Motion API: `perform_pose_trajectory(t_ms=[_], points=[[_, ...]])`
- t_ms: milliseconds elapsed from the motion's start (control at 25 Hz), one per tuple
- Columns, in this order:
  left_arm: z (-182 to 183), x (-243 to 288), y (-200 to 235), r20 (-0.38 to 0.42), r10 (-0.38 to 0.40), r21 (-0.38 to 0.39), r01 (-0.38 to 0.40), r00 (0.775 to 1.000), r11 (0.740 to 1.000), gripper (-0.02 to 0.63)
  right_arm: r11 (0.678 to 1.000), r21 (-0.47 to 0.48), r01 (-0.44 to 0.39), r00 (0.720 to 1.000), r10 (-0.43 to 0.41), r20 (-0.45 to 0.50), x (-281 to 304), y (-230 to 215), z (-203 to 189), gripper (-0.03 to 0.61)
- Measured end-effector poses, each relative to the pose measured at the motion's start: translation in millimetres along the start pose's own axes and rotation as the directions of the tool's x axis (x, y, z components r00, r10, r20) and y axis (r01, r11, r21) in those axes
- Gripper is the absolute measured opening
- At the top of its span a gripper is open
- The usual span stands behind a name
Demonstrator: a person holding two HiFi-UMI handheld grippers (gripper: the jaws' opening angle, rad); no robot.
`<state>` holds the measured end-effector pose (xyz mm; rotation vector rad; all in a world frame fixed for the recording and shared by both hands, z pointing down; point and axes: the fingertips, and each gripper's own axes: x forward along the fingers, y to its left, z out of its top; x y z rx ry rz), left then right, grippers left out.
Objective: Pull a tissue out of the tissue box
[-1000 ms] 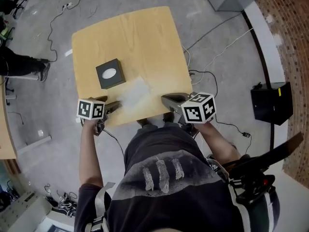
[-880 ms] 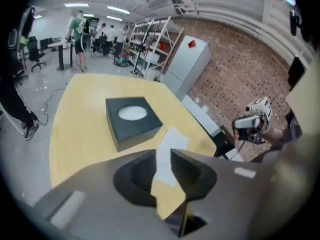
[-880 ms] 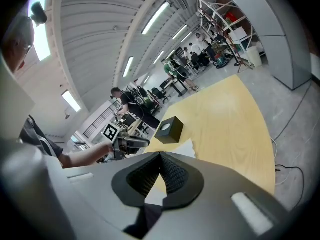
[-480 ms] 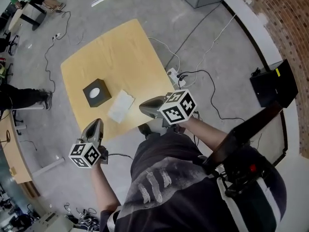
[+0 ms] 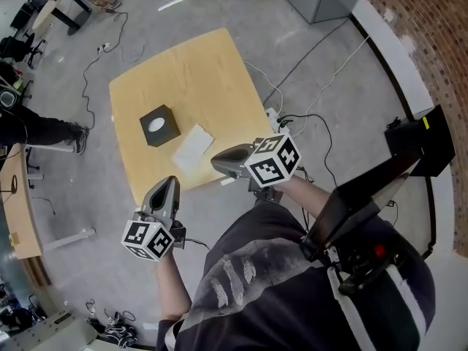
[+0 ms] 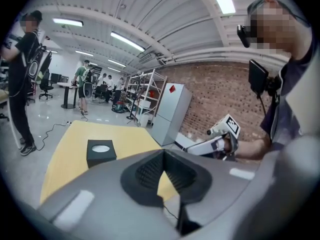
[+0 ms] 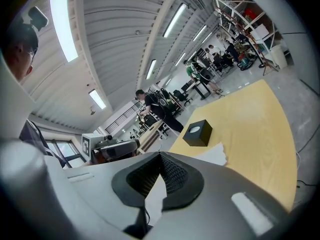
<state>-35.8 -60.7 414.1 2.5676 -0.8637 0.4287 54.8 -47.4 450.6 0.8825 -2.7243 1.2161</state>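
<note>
- Tissue box [image 5: 159,126]: dark cube, upright on wooden tabletop [image 5: 197,64], toward the left side, oval opening facing up.
- Inside opening: white showing, prob. next tissue in stack. Nothing poking up above the slot that can be made out.
- Tissue [image 5: 192,148]: one white sheet lying flat on tabletop just beside the box, on the near-edge side, not touching either gripper. Looks fully out of the box, so task judged done or as good as.
- Left gripper [image 5: 170,182]: fingers closed, nothing between them per left gripper view. Held off the near-left corner of tabletop, well apart from box and sheet.
- Right gripper [image 5: 216,162]: fingers closed too, empty. Hangs over near edge of tabletop, near the sheet but above it, no contact.
- Why held so: both grippers clear of the work, prob. resting/neutral pose since nothing left to grip.
- Why sheet lies there: prob. dropped next to box as the natural end of a pull toward the person.
- Rest: cables on floor, grey cabinet beyond tabletop, other people at far left.
</note>
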Motion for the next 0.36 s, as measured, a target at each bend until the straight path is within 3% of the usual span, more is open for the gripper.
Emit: perform_pose_trajectory(t_ms=[160, 360], points=[[-9.3, -39.6, -27.2, 0.025, -0.049, 0.001, 0.049, 0.998, 0.999, 0.003, 0.999, -0.034, -0.006, 1.0, 0.006, 0.0, 7.8, 48.6, -6.2, -0.003], [-32.8, -115.0, -25.2, 0.061, -0.043, -0.012, 0.043, 0.997, 0.999, 0.003, 0.999, -0.035, -0.034, 0.999, 0.035, 0.002, 37.7, 111.1, -41.4, -0.003]])
